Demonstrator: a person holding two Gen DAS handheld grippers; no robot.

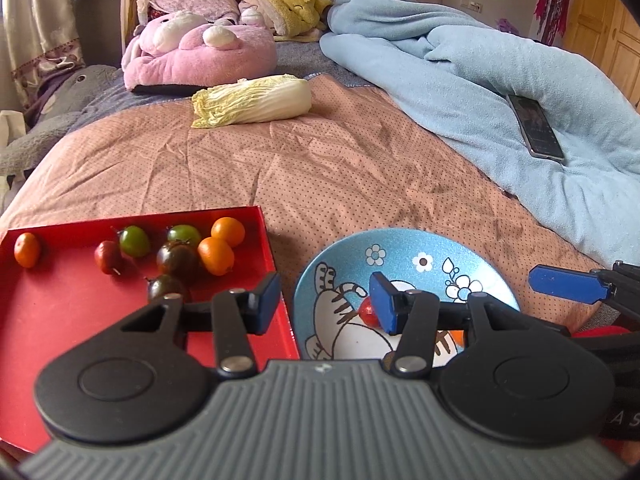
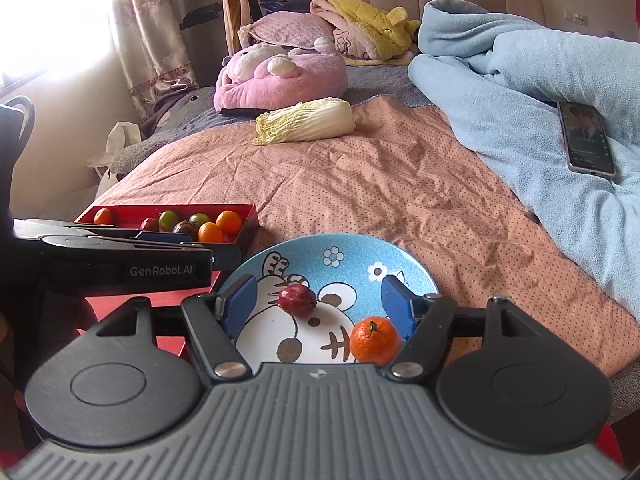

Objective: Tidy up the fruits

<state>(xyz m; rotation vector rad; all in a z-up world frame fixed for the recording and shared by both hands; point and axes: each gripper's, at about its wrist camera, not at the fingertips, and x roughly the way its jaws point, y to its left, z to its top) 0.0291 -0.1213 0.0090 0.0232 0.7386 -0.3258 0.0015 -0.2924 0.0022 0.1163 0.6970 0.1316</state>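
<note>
A red tray (image 1: 48, 308) on the bed holds several small fruits: oranges (image 1: 216, 255), green tomatoes (image 1: 135, 241) and dark tomatoes (image 1: 176, 261). It also shows in the right wrist view (image 2: 244, 211). To its right is a blue cartoon plate (image 1: 400, 248) (image 2: 352, 258) with a red tomato (image 2: 297, 300) (image 1: 366, 312) and a small orange (image 2: 375, 340). My left gripper (image 1: 326, 300) is open and empty, straddling the tray's right edge and the plate. My right gripper (image 2: 318, 300) is open and empty over the plate, with both fruits between its fingers.
A napa cabbage (image 1: 252, 100) lies farther back on the pink bedspread (image 1: 320, 168). A light blue blanket (image 1: 500, 80) with a phone (image 1: 536, 126) on it is at the right. Plush toys (image 1: 196, 52) sit by the headboard.
</note>
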